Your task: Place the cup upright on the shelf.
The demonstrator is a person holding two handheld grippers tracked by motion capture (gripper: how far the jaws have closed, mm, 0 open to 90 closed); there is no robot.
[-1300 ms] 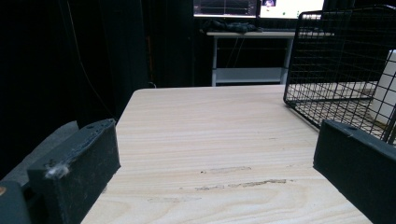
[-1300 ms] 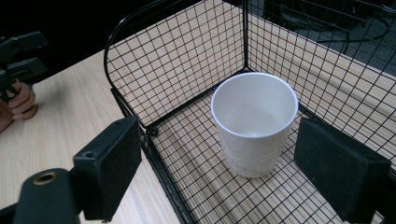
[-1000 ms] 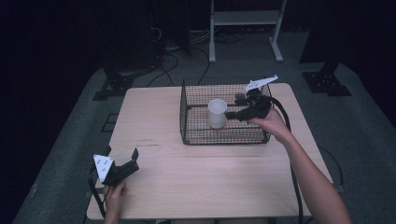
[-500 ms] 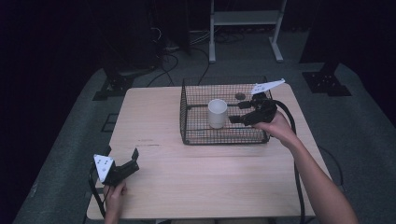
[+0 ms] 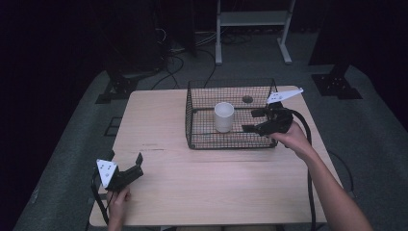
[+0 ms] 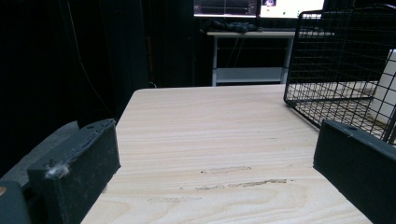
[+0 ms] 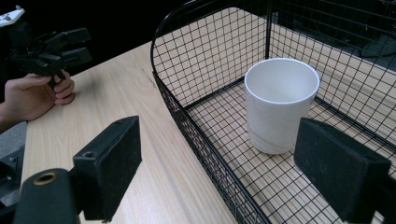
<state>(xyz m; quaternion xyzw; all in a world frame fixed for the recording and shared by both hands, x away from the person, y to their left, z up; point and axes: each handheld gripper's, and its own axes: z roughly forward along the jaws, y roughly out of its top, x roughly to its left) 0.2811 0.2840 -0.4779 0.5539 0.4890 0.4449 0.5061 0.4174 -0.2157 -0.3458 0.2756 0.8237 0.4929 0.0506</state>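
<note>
Nearest me, at the front left corner of the table [image 5: 159, 120], the left gripper [image 5: 126, 166] rests in the person's hand with its jaws spread wide and nothing between them, bare wood ahead of it all the way to the wire basket [image 5: 192, 120]. Farther back on the right, the right gripper [image 5: 250, 121] hangs at the basket's right end, above the rim, its jaws parted and empty, pointing at the white cup [image 5: 223, 116]. The cup stands upright on the basket floor, a little left of the middle, apart from every wall. I judge the placing done: the cup is in and let go, and what remains looks like drawing the right hand out and away. The edge to mind there is the basket's top wire [image 7: 161, 86], which runs just beneath the jaws in the right gripper view; going up and back over the right end looks free. Beyond the basket lies a narrow strip of table, then the dark floor and a white stand [image 5: 250, 29].
</note>
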